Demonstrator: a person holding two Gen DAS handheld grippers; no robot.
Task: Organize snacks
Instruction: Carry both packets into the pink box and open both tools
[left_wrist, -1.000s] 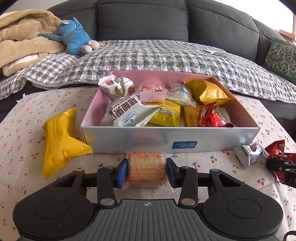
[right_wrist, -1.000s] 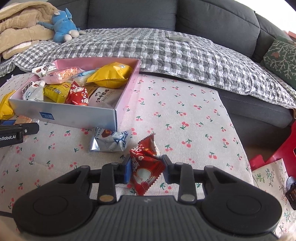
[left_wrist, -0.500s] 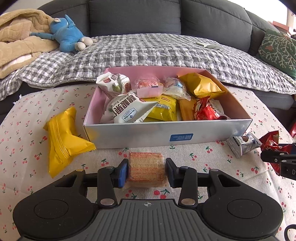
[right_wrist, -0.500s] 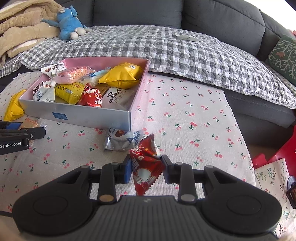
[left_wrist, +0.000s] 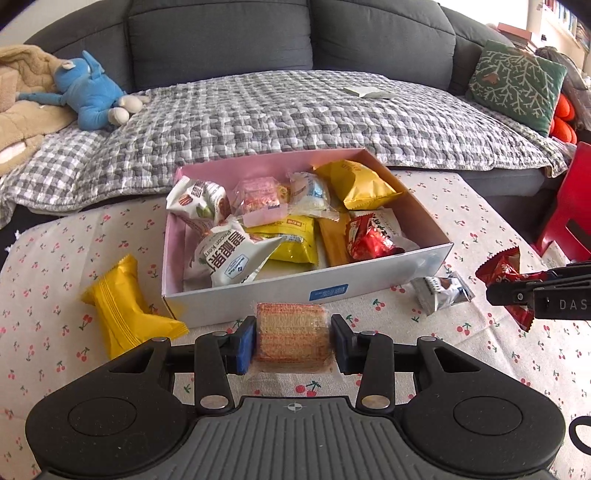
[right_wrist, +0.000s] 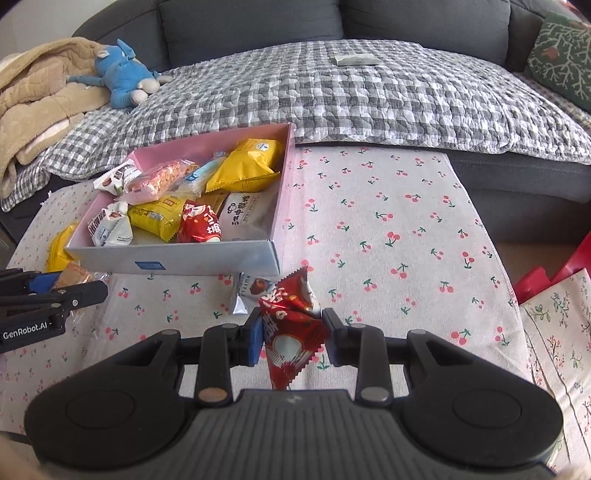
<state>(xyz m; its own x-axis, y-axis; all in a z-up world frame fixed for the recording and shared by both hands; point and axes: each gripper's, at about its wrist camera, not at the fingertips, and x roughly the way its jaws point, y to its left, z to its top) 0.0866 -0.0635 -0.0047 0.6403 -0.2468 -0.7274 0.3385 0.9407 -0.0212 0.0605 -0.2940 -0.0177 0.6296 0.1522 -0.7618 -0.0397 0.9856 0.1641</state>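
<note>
My left gripper (left_wrist: 292, 341) is shut on a clear-wrapped wafer biscuit pack (left_wrist: 291, 336), held above the tablecloth just in front of the snack box (left_wrist: 314, 291). My right gripper (right_wrist: 291, 338) is shut on a red snack packet (right_wrist: 291, 332), lifted off the cloth to the right of the box (right_wrist: 177, 258). The pink-lined box holds several packets. A yellow packet (left_wrist: 125, 306) lies on the cloth left of it, and a silver packet (left_wrist: 441, 291) lies by its front right corner. From the right wrist view the left gripper (right_wrist: 55, 291) shows at the left edge.
A cherry-print cloth (right_wrist: 388, 229) covers the table. Behind it runs a grey sofa with a checked blanket (left_wrist: 295, 110), a blue plush toy (left_wrist: 92, 96) and a green cushion (left_wrist: 517, 85). A red chair (left_wrist: 570, 214) stands at the right.
Both grippers have risen with their packets, so the box and table look farther below. Both views have rolled, tilting the box. The grips are unchanged.
</note>
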